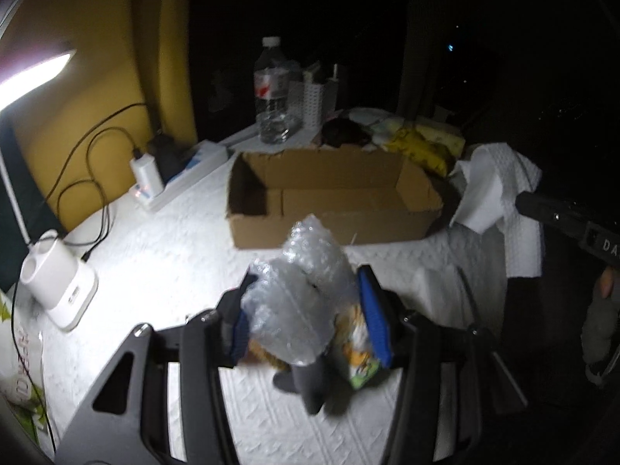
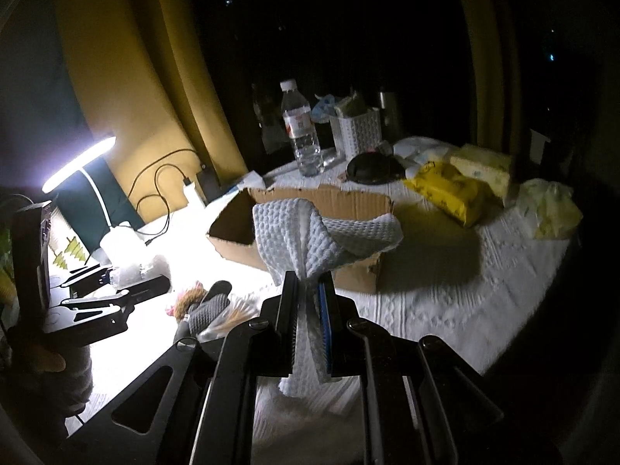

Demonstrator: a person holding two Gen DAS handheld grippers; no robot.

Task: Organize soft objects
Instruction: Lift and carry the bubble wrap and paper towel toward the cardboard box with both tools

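Note:
My left gripper (image 1: 306,290) is shut on a crumpled piece of clear bubble wrap (image 1: 298,294), held above the white table short of the open cardboard box (image 1: 333,193). Under it lie a grey sock (image 1: 306,383) and a small colourful packet (image 1: 362,364). My right gripper (image 2: 308,290) is shut on a white waffle cloth (image 2: 317,232) that hangs in front of the box (image 2: 232,228). The same cloth (image 1: 500,186) and right gripper body show at the right of the left wrist view. The left gripper (image 2: 116,290) shows at the left of the right wrist view.
A water bottle (image 1: 273,93), a white perforated holder (image 1: 312,102), a dark round object (image 2: 368,168) and yellow packets (image 2: 449,190) stand behind the box. A power strip with charger (image 1: 155,182), a lamp base (image 1: 58,283) and cables are at left. Grey cloth and brown fluff (image 2: 209,306) lie near the left gripper.

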